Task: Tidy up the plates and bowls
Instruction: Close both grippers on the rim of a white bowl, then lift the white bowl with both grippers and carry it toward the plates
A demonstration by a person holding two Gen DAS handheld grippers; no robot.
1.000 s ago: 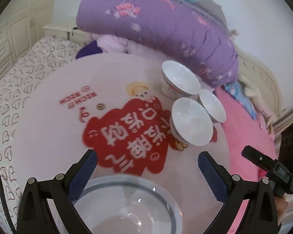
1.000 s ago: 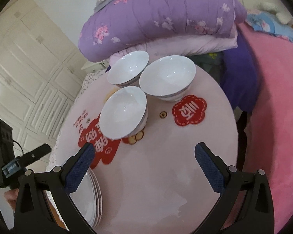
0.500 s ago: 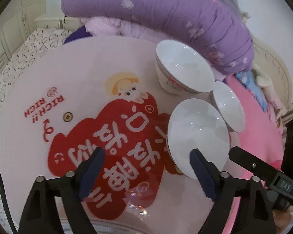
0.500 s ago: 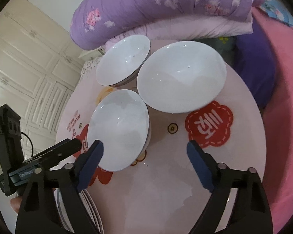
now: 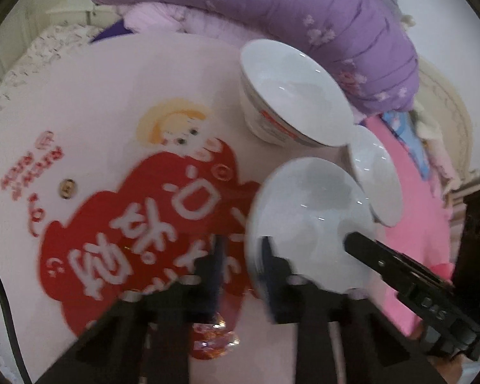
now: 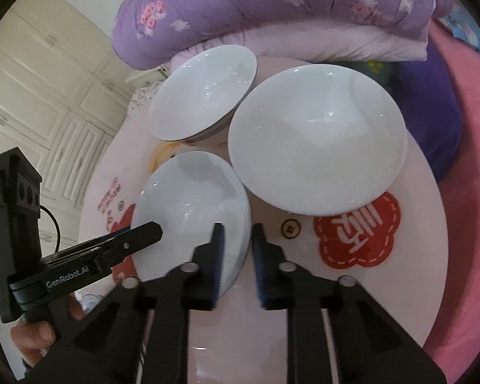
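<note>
Three white bowls in a close cluster on the round pink tabletop (image 5: 96, 80), in its far half. Near bowl (image 6: 188, 204) closest to the middle, over the edge of a red printed patch. Larger bowl (image 6: 316, 140) just beside it, toward the right edge. Third bowl (image 6: 201, 99) behind both, at the far edge, close under the purple quilt (image 5: 272, 6).

Left gripper (image 5: 242, 243) tilted steeply down toward the tabletop. Jaws just closed, now clenched on the left rim of the near bowl, one finger inside the bowl and one outside.

Right gripper (image 6: 238, 228) tilted down in the same way, reaching from the opposite side. Jaws also just closed, grasping the right rim of this same bowl.

Left hand (image 6: 35, 329) low at the lower left of the right wrist view, fingers wrapped around the handle. Cannot tell if the bowl is lifted or rests on the tabletop.
</note>
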